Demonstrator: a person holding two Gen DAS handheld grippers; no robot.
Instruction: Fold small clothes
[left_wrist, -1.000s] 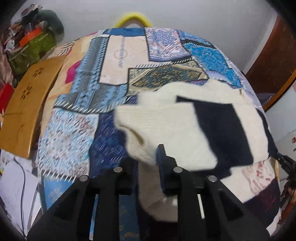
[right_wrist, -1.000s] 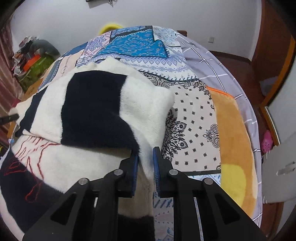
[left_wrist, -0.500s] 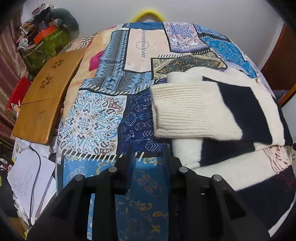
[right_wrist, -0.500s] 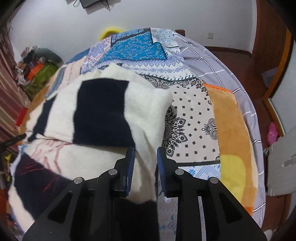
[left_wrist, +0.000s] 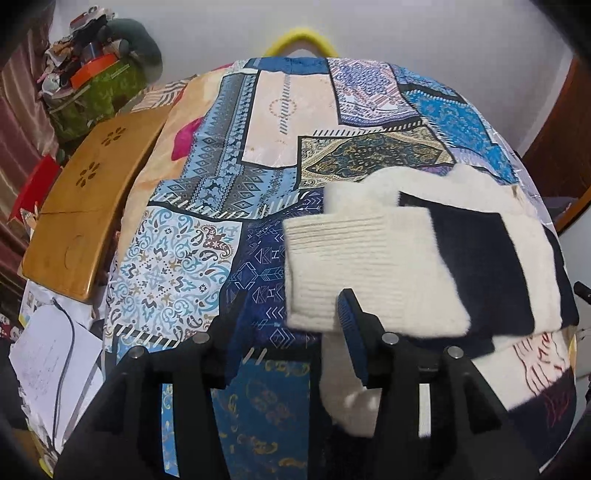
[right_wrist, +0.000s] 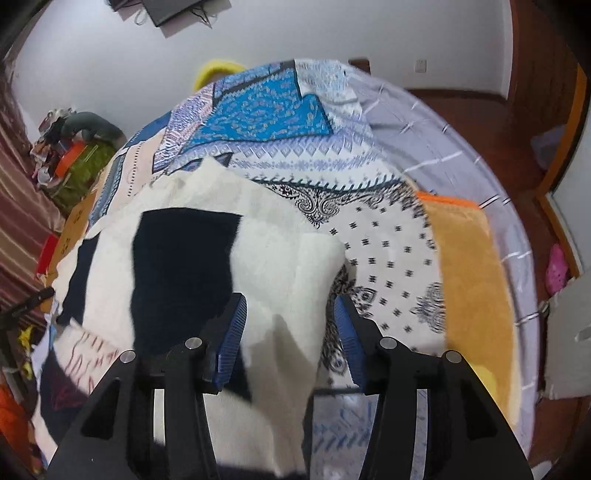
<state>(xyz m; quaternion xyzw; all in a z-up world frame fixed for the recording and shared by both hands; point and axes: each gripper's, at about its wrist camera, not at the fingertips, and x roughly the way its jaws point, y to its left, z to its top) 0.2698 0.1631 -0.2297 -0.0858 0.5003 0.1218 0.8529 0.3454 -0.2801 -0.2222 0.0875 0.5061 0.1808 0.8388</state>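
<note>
A cream and navy fuzzy sweater (left_wrist: 436, 258) lies on the patchwork bedspread (left_wrist: 229, 199). Its ribbed cream sleeve cuff (left_wrist: 347, 266) is folded across the body. My left gripper (left_wrist: 291, 325) is open, with the cuff edge lying just past its right fingertip and patterned cloth between the jaws. In the right wrist view the sweater (right_wrist: 207, 273) fills the left half. My right gripper (right_wrist: 290, 325) is open, its jaws standing wide on either side of the sweater's right edge.
A wooden lap table (left_wrist: 85, 192) lies left of the bed, with papers (left_wrist: 51, 362) below it. A cluttered green box (left_wrist: 92, 88) stands at the back left. An orange blanket (right_wrist: 469, 280) and grey sheet (right_wrist: 436, 140) cover the bed's right side.
Both grippers have opened and let go of the sweater. The sleeve now lies folded over the body. The left gripper moved back toward the cuff after pulling away.
</note>
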